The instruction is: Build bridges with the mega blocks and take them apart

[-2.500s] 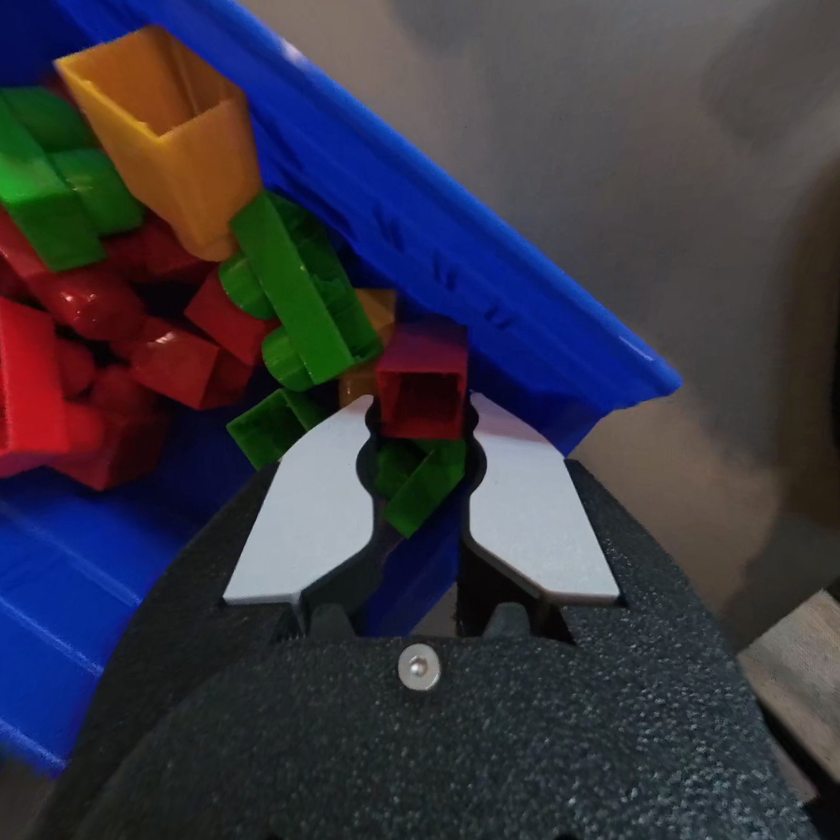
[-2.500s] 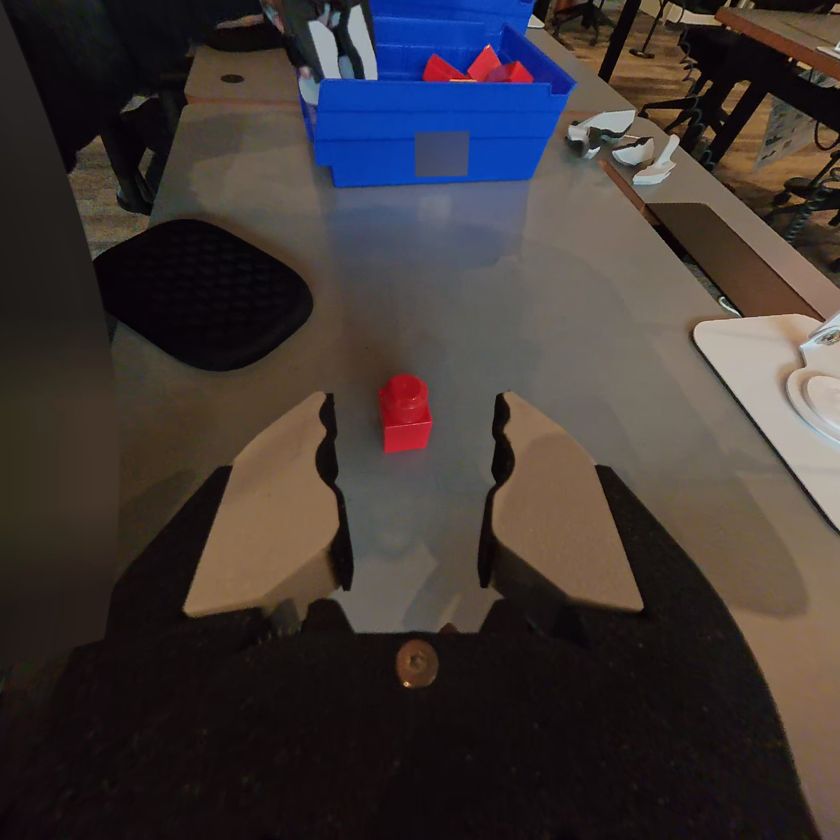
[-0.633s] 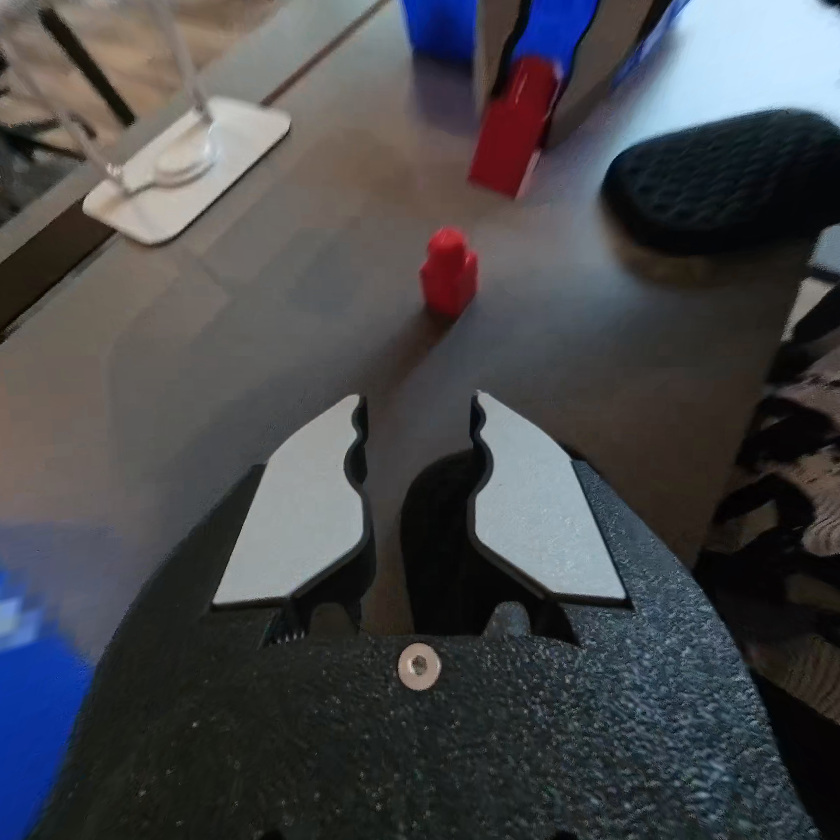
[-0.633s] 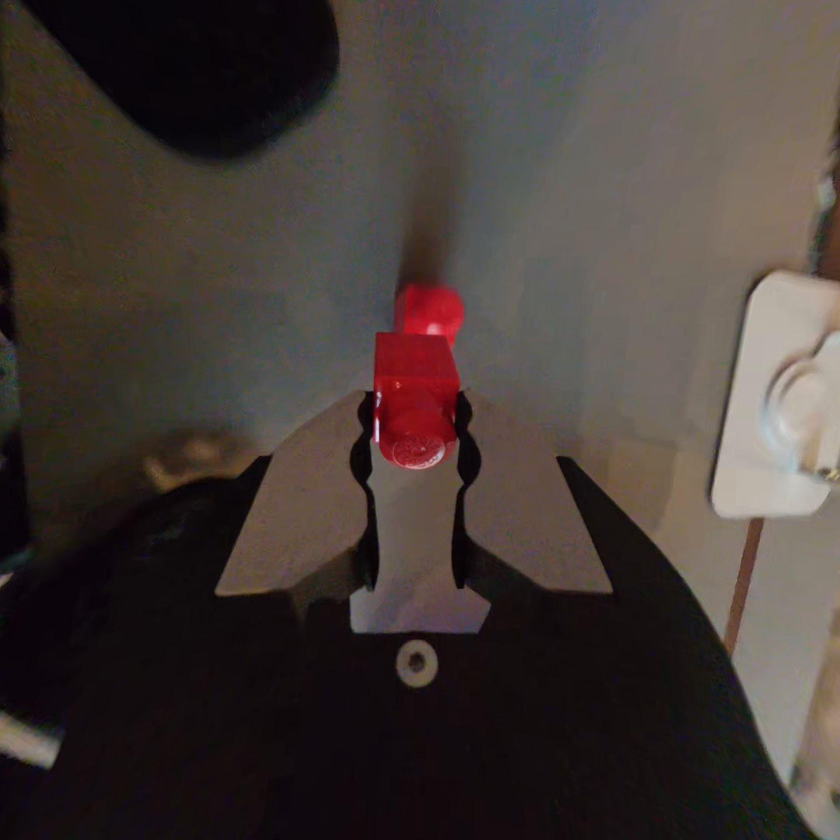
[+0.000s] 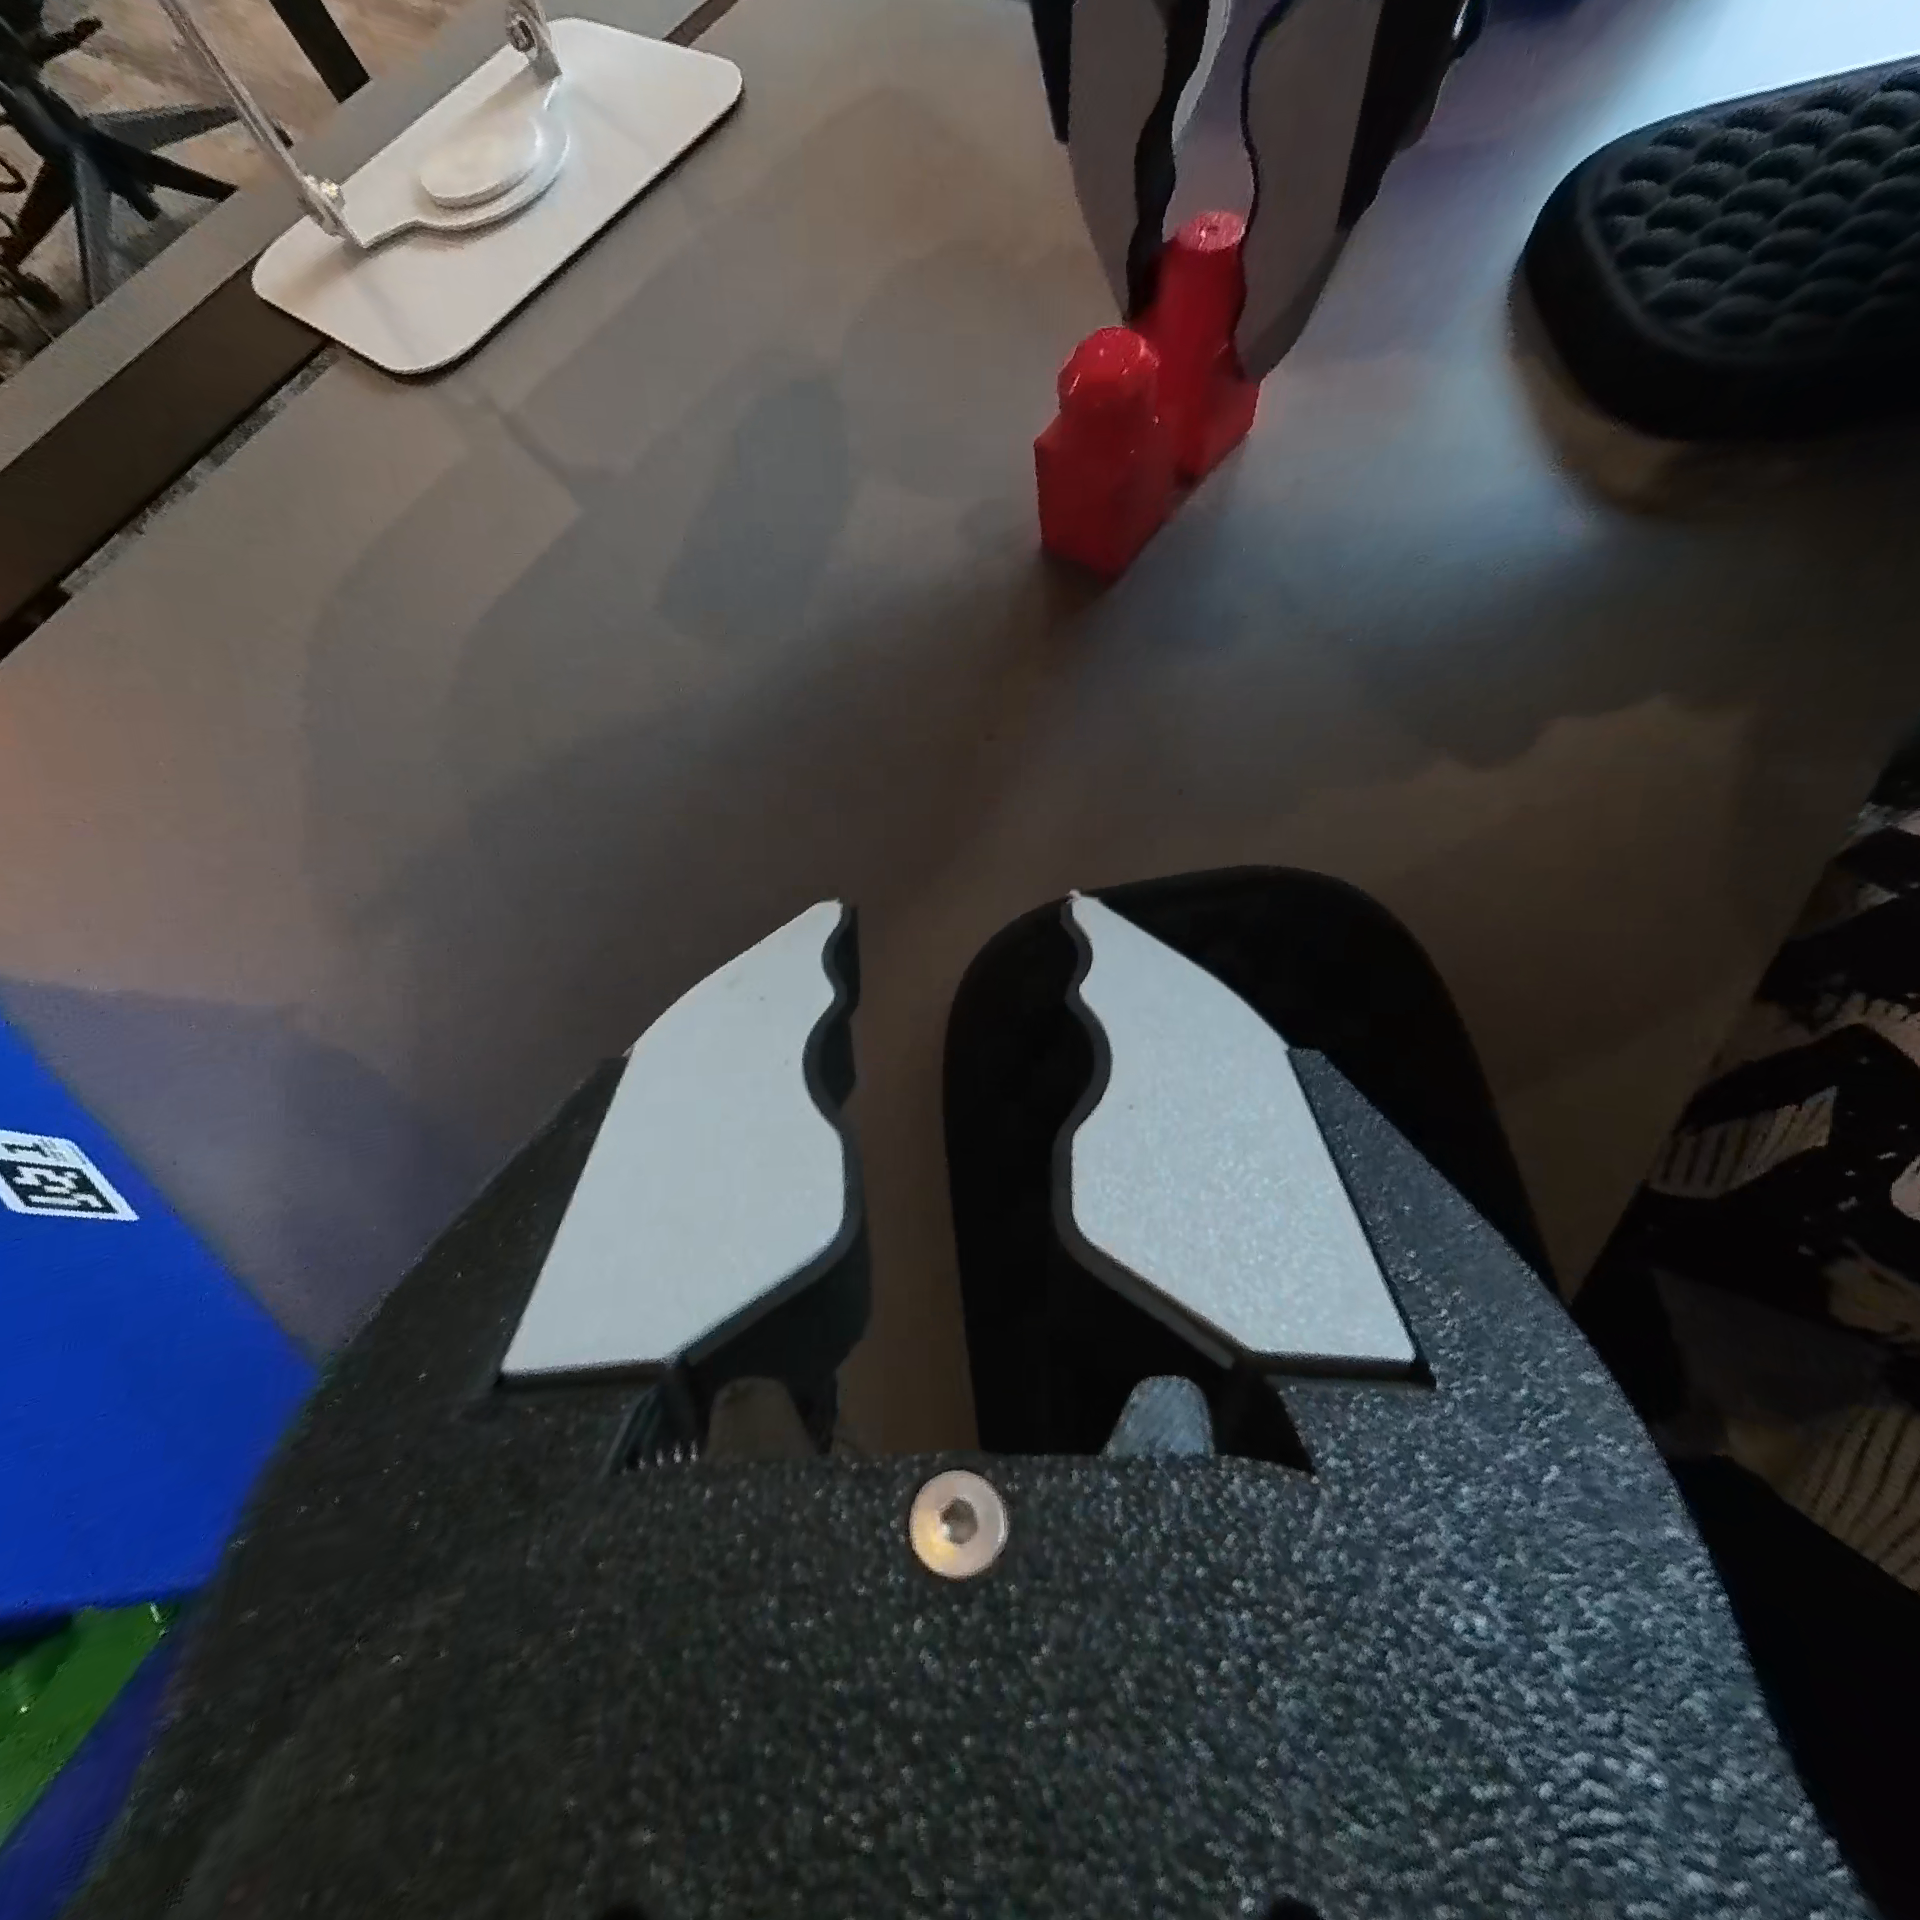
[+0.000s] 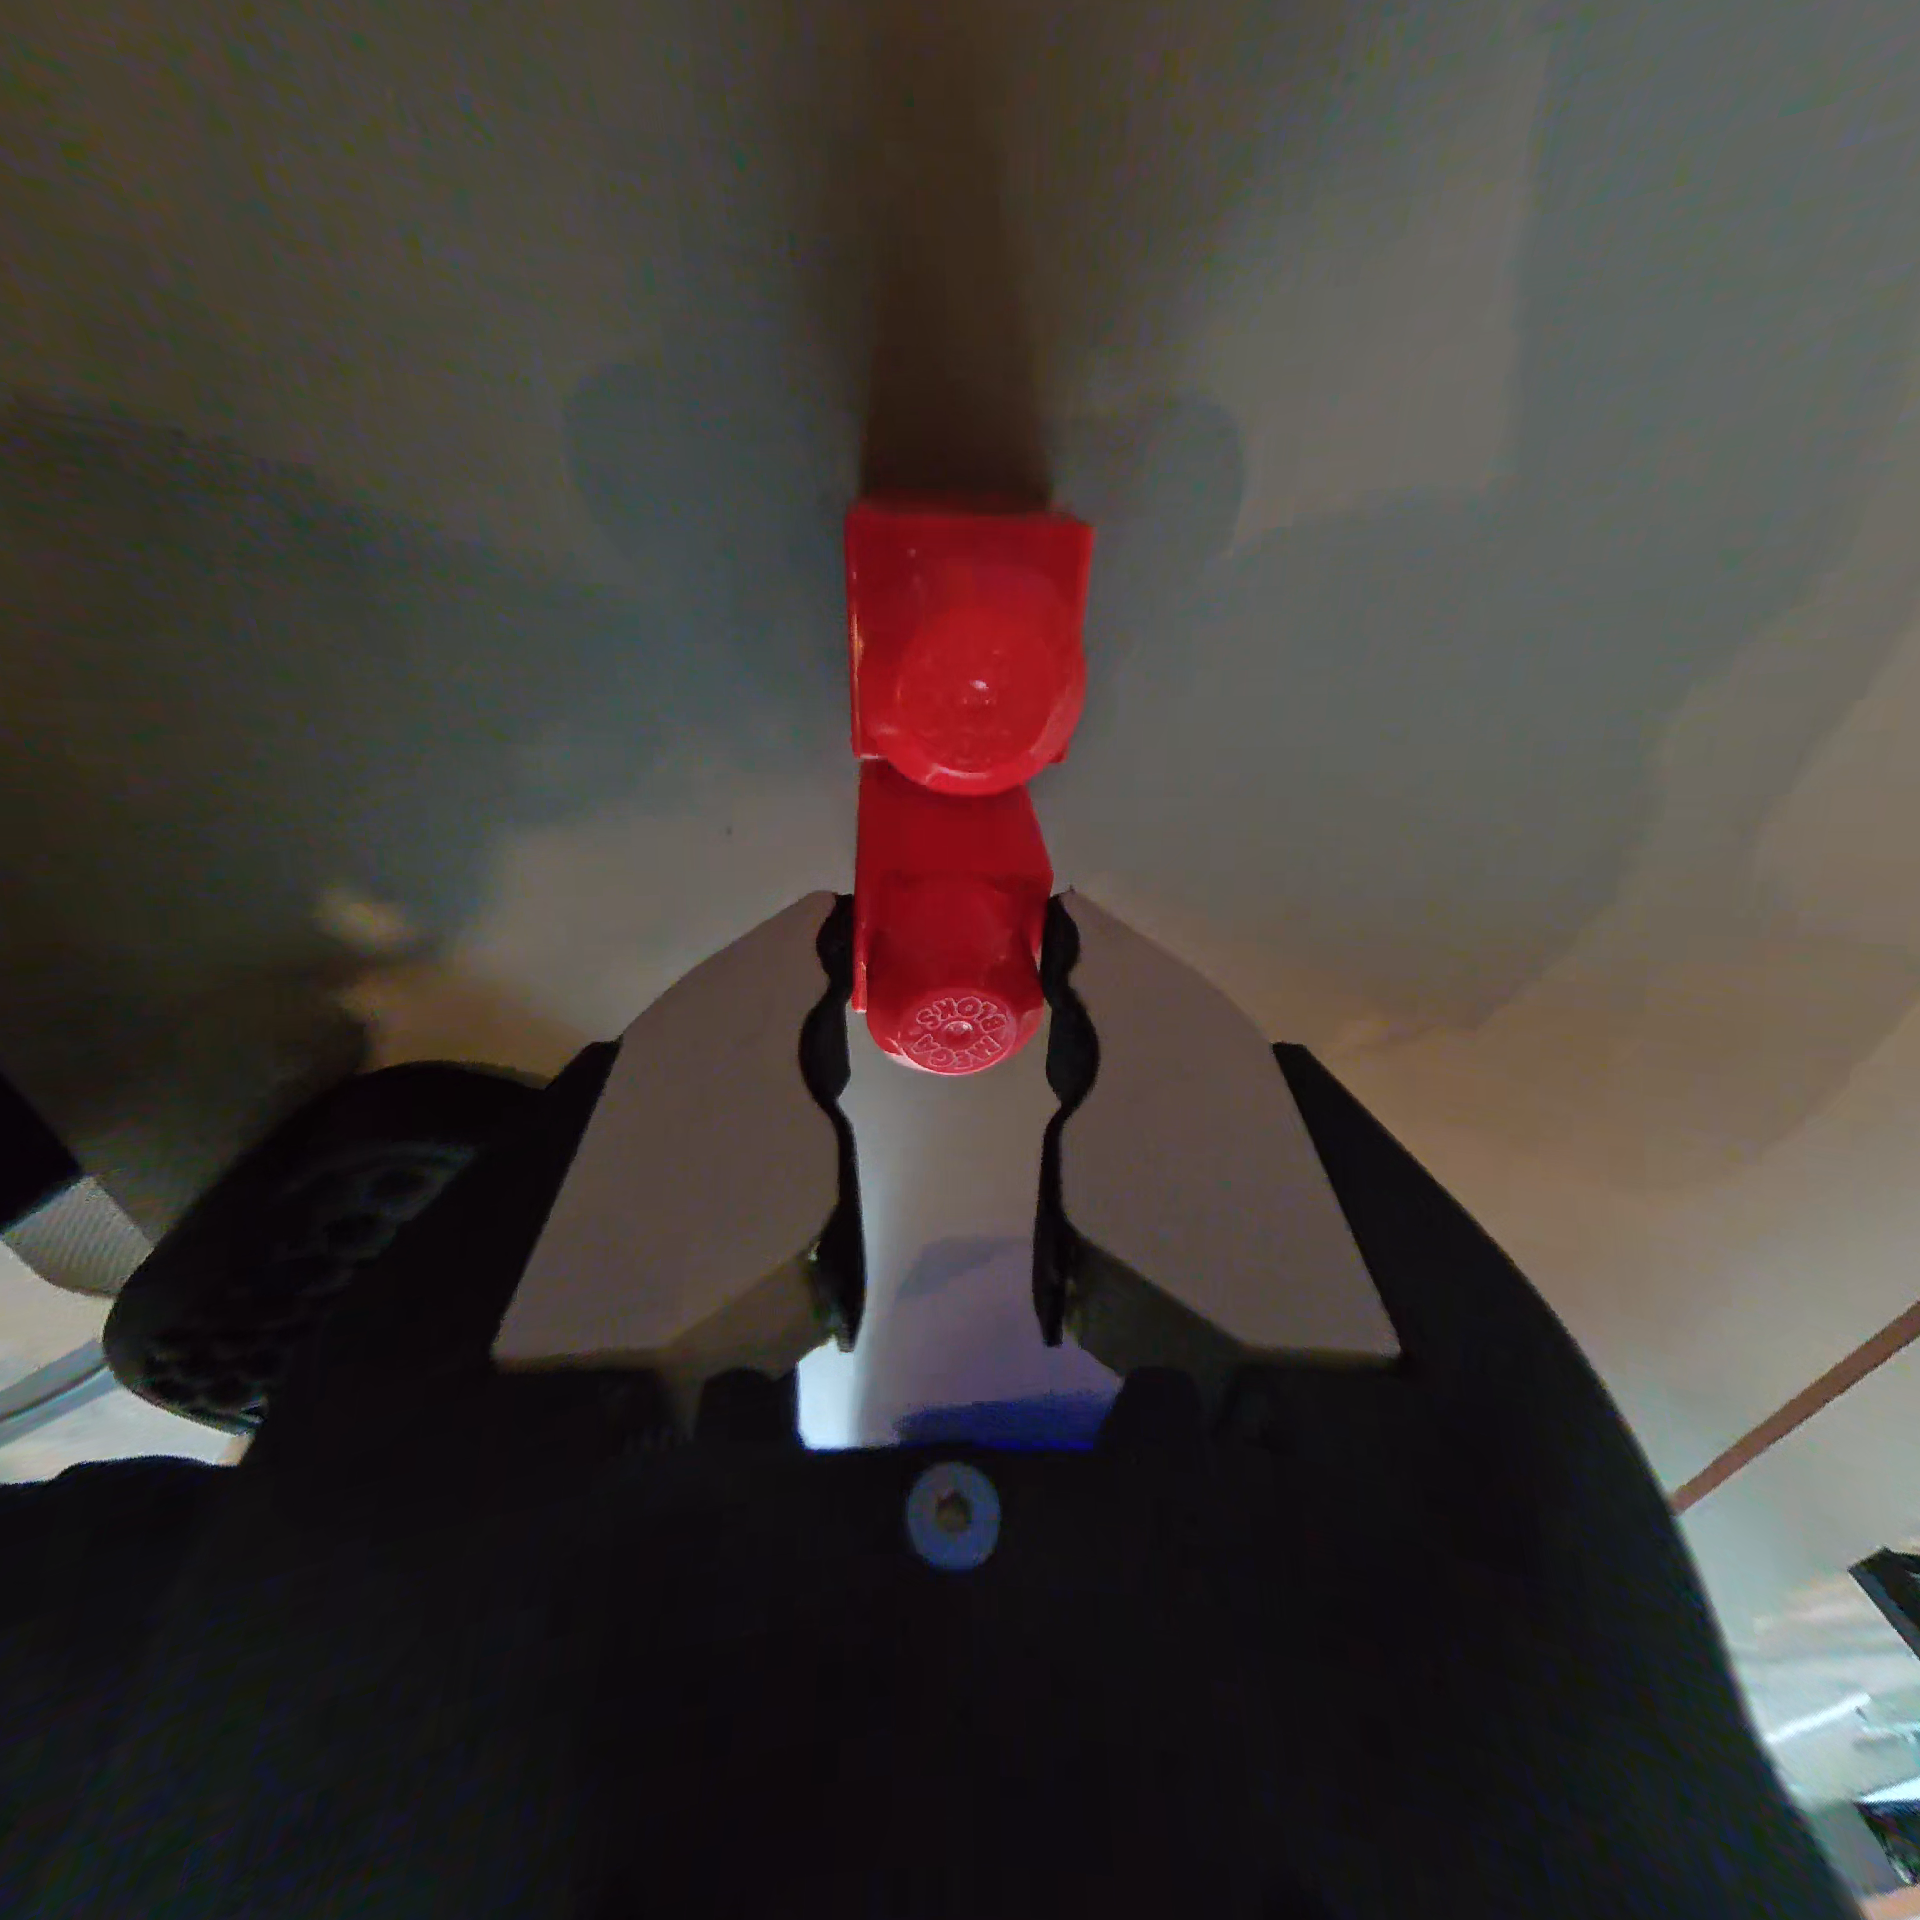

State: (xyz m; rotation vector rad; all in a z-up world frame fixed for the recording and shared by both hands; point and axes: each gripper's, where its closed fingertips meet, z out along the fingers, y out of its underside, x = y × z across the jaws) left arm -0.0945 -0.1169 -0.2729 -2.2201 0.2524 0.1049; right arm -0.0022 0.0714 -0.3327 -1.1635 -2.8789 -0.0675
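The right gripper [image 6: 948, 914] points straight down with its fingers [image 6: 717, 1101] pinching a small red plastic single-stud block [image 6: 951, 883] by its side walls, set on or just above the grey worktop [image 6: 416, 623]. Directly beyond it stands a second red single-stud block [image 6: 966, 644], upright and touching the held one along one face (the left wrist view shows the pair shoulder to shoulder). From that view the right gripper [image 5: 1195, 312] comes down from above, and the nearer free block [image 5: 1107, 457] is seen in front of the gripped block [image 5: 1205, 301].

The likely trouble is in the release. If the fingers spread unevenly or drag on lift-off, the light block could tip or nudge its neighbour out of line, leaving piers badly spaced for a bridge. Sitting flush together, they may also offer no span to cross.

The left gripper [image 5: 961, 914] hovers well back over the worktop, fingers [image 5: 717, 1122] slightly spread and holding nothing. A blue plastic bin [image 5: 114, 1351] sits at its left, a black mesh pad [image 5: 1745, 249] off right.
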